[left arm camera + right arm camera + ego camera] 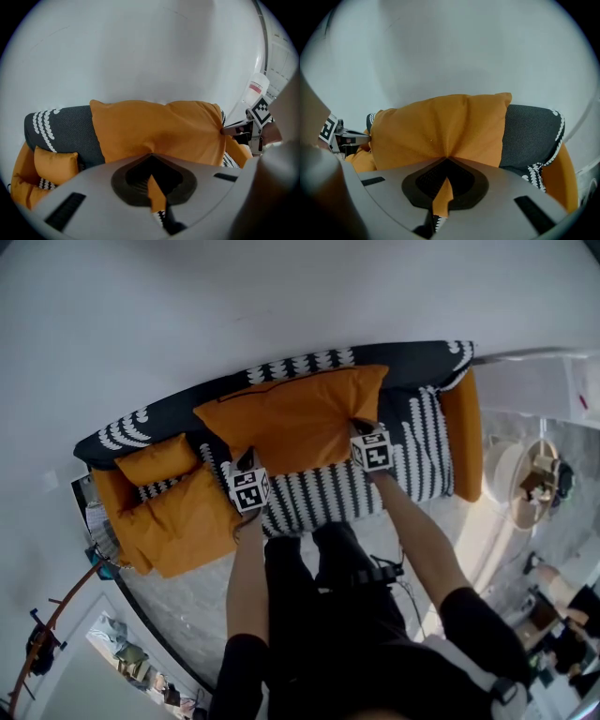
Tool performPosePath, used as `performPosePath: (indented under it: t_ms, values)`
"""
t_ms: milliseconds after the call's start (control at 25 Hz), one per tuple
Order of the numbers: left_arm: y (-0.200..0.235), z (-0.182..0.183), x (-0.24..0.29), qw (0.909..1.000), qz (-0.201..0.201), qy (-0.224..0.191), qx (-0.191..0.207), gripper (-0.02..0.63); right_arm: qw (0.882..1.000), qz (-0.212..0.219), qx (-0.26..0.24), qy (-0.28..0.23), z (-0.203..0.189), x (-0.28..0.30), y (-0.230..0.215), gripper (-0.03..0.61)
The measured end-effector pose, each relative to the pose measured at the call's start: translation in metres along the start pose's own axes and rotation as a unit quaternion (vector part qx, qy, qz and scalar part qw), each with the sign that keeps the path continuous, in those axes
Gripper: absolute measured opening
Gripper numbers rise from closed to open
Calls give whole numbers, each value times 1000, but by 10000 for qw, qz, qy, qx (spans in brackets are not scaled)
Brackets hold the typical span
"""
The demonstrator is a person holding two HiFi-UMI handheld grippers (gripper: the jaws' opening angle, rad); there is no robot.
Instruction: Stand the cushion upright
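- The orange cushion (295,418) is straight ahead of and above both your grippers, leaning on the dark backrest (412,362).
- Its long axis runs sideways, from one gripper across to the other.
- Left gripper (152,180): clamped tight on a fold of the cushion's bottom edge.
- Right gripper (443,185): same deal at the other end.
- Neither hand's nearer, so I'd guess tipping it fully up takes both pushing together.
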State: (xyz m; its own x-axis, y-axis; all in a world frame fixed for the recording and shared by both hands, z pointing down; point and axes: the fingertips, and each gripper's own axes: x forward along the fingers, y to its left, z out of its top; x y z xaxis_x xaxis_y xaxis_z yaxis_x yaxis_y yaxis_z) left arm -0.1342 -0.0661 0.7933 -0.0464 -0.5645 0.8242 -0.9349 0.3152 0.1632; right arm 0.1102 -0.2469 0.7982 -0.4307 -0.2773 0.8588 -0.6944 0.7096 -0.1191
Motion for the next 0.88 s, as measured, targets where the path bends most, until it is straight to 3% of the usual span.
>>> performPosePath:
  t_ms: [680, 880]
  values:
    - [2, -30, 24, 9990, 146, 387, -152, -6, 9992, 3, 124, 380, -23, 21, 5, 0]
    - [4, -32, 29, 9979, 169, 460, -434, -6, 9993, -11, 222, 304, -21, 22, 3, 10]
